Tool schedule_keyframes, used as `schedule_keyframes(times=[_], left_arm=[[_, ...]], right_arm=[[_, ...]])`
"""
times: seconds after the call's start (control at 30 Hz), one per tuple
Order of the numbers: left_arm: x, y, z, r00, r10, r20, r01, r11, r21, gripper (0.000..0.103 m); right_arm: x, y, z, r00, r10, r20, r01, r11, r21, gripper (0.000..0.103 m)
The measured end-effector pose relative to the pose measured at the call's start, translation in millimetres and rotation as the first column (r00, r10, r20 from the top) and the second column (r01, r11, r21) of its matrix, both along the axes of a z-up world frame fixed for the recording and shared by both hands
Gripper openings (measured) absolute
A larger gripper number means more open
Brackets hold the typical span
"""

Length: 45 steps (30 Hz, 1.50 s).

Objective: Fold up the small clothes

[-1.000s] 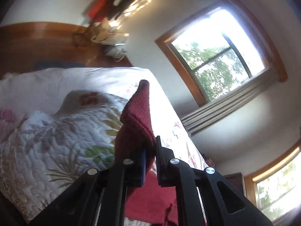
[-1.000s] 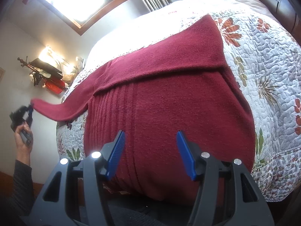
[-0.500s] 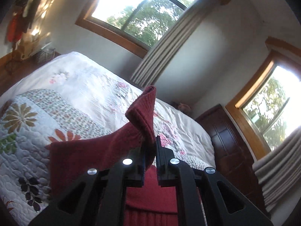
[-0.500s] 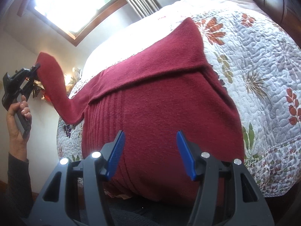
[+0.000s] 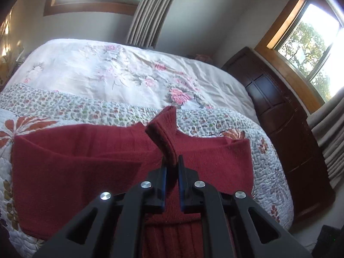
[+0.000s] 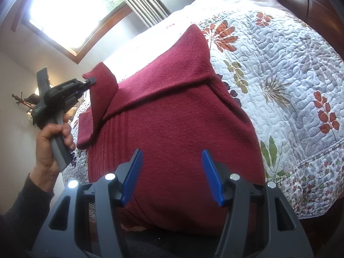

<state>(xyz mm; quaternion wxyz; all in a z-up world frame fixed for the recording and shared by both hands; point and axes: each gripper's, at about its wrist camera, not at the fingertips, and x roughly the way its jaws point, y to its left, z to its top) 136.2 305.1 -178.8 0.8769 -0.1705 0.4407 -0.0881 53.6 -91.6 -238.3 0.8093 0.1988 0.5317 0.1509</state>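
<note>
A dark red knitted sweater [image 6: 176, 129] lies spread on the floral quilt [image 6: 290, 86]. One sleeve is folded across its chest. My left gripper [image 5: 172, 163] is shut on the cuff of the other sleeve [image 5: 165, 135], which sticks up between the blue pads. In the right wrist view the left gripper [image 6: 90, 81] holds that sleeve [image 6: 101, 94] lifted over the sweater's left side, with a hand [image 6: 51, 142] on its handle. My right gripper [image 6: 172, 165] hovers open above the sweater's lower part, with nothing between its fingers.
The bed [image 5: 107, 68] carries a white flowered sheet past the quilt. A dark wooden dresser [image 5: 279, 116] stands at its right side. Windows with grey curtains [image 5: 148, 10] line the walls behind.
The left gripper has swung the red sleeve up from the bed's left side and inward over the sweater body. The right gripper has stayed open and hardly moved.
</note>
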Motion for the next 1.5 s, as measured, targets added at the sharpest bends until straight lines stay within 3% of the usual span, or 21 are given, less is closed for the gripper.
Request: schedule_keyframes(times=[0.13, 0.33, 0.43, 0.47, 0.5, 0.6, 0.7, 0.9, 1.03, 1.2, 1.3, 1.5], left_arm=[[2.0, -10.4, -19.7, 0.999, -0.021, -0.045, 0.022, 1.0, 0.015, 0.008], [-1.4, -24.1, -25.3, 0.996, -0.061, -0.072, 0.06, 0.998, -0.011, 0.009], [-9.0, -26.5, -27.2, 0.994, -0.076, -0.082, 0.073, 0.996, -0.048, 0.03], [-13.3, -24.8, -26.6, 0.994, -0.071, -0.079, 0.066, 0.996, -0.066, 0.047], [-18.6, -22.1, -25.1, 0.995, -0.065, -0.073, 0.059, 0.995, -0.08, 0.055], [-37.3, -12.0, -23.7, 0.994, -0.058, -0.089, 0.047, 0.991, -0.123, 0.066], [-61.5, 3.2, -26.9, 0.992, -0.039, -0.118, 0.018, 0.983, -0.182, 0.073], [-120.5, 34.7, -36.0, 0.986, 0.035, -0.164, -0.079, 0.959, -0.272, 0.077], [-156.1, 55.1, -41.7, 0.975, 0.114, -0.19, -0.167, 0.941, -0.293, 0.079], [-191.1, 72.3, -53.5, 0.955, 0.192, -0.226, -0.254, 0.923, -0.29, 0.08], [-202.9, 79.2, -60.5, 0.942, 0.228, -0.247, -0.297, 0.907, -0.297, 0.08], [-204.0, 77.9, -61.0, 0.94, 0.229, -0.252, -0.301, 0.905, -0.3, 0.08]], right_arm=[[-0.1, 0.0, -2.4, 1.0, 0.001, -0.01, -0.001, 1.0, -0.005, 0.057], [8.0, 4.1, -1.8, 1.0, 0.022, -0.012, -0.021, 1.0, 0.009, 0.057], [22.6, 4.4, -1.2, 0.999, 0.034, -0.028, -0.032, 0.997, 0.068, 0.061], [28.8, 5.1, -0.8, 0.999, 0.039, -0.037, -0.036, 0.995, 0.096, 0.062], [37.2, 5.8, -1.0, 0.998, 0.048, -0.048, -0.042, 0.99, 0.133, 0.064], [63.7, 7.9, -4.1, 0.997, 0.035, -0.074, -0.018, 0.976, 0.216, 0.072], [99.7, 17.2, -10.0, 0.993, 0.068, -0.1, -0.035, 0.953, 0.3, 0.072], [179.4, 41.1, -39.6, 0.972, 0.134, -0.193, -0.036, 0.897, 0.441, 0.064], [220.2, 59.2, -73.7, 0.945, 0.166, -0.281, -0.023, 0.893, 0.449, 0.062], [234.4, 78.3, -80.5, 0.932, 0.22, -0.287, -0.068, 0.886, 0.459, 0.061], [235.5, 86.8, -77.2, 0.924, 0.248, -0.29, -0.091, 0.881, 0.463, 0.054], [234.4, 108.1, -86.6, 0.899, 0.277, -0.338, -0.085, 0.87, 0.486, 0.047]])
